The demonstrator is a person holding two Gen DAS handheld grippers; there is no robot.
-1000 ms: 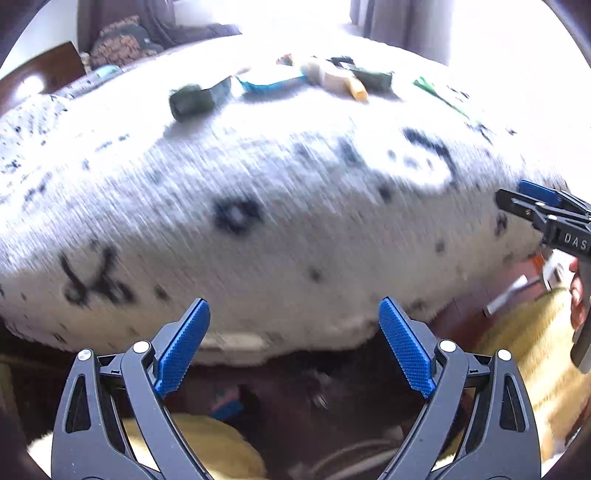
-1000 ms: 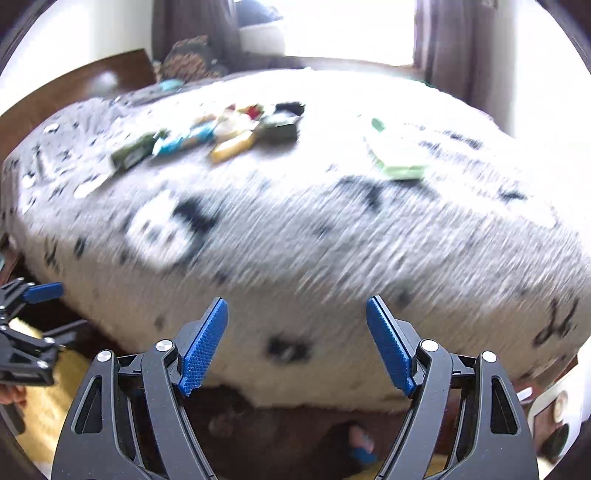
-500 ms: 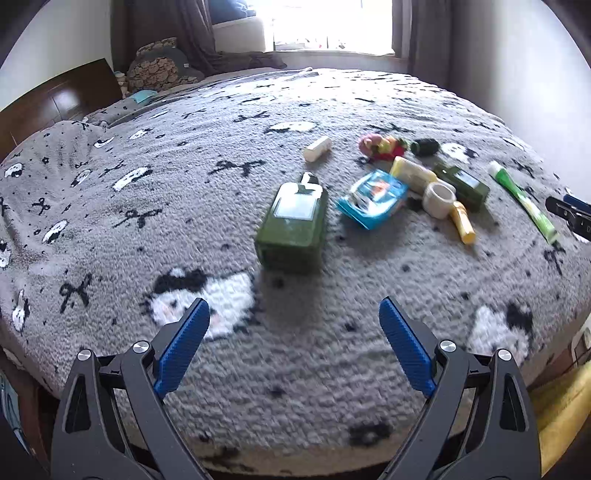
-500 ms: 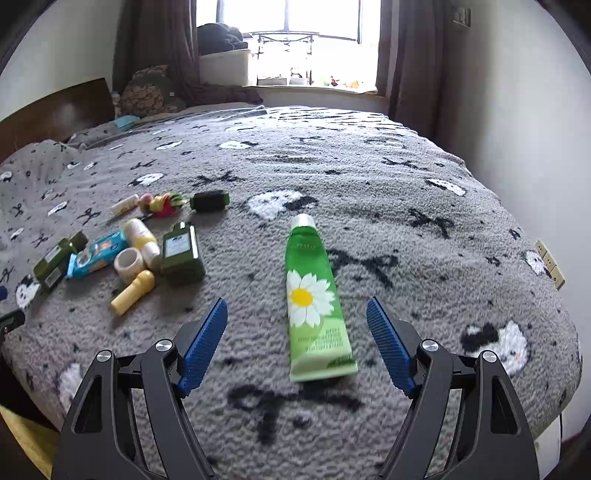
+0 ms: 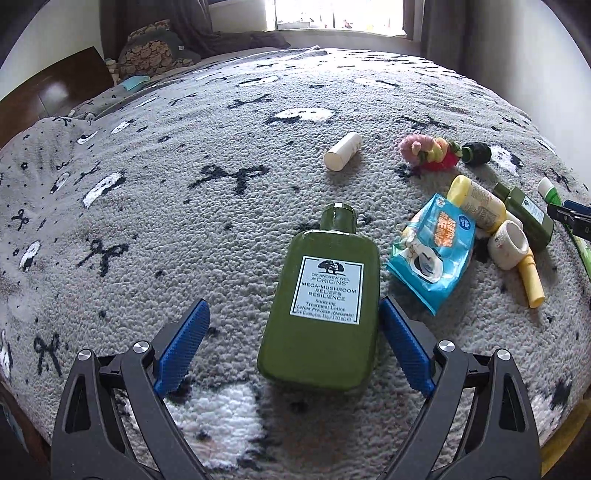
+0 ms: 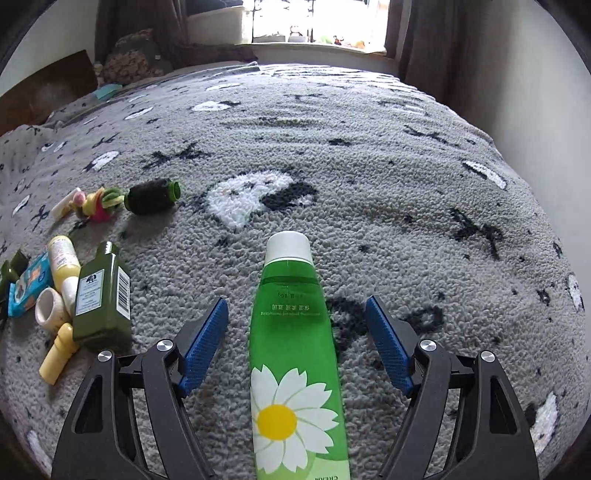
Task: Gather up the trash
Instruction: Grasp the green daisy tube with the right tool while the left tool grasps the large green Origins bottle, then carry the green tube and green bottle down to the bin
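My left gripper (image 5: 291, 339) is open, its jaws either side of a flat dark green lotion bottle (image 5: 325, 306) lying on the grey blanket (image 5: 184, 221); the right pad is close to the bottle's side. My right gripper (image 6: 295, 343) is open around a bright green cream tube (image 6: 291, 350) with a white cap and a daisy print. A blue wrapper (image 5: 432, 251), a yellow bottle (image 5: 476, 203), a white ring (image 5: 509, 245), a smaller green bottle (image 6: 101, 295) and a yellow tube (image 5: 532, 280) lie in a cluster between the two.
A white stick (image 5: 341, 151), a pink and yellow plush toy (image 5: 428, 151) and a dark green roll (image 6: 151, 195) lie farther back. Pillows (image 5: 151, 51) and a wooden headboard (image 5: 48, 96) are at the far left. The window (image 6: 314, 22) is behind the bed.
Both grippers have risen from below the bed's edge, moved over the blanket and closed in, each now straddling its item. Both stay open.
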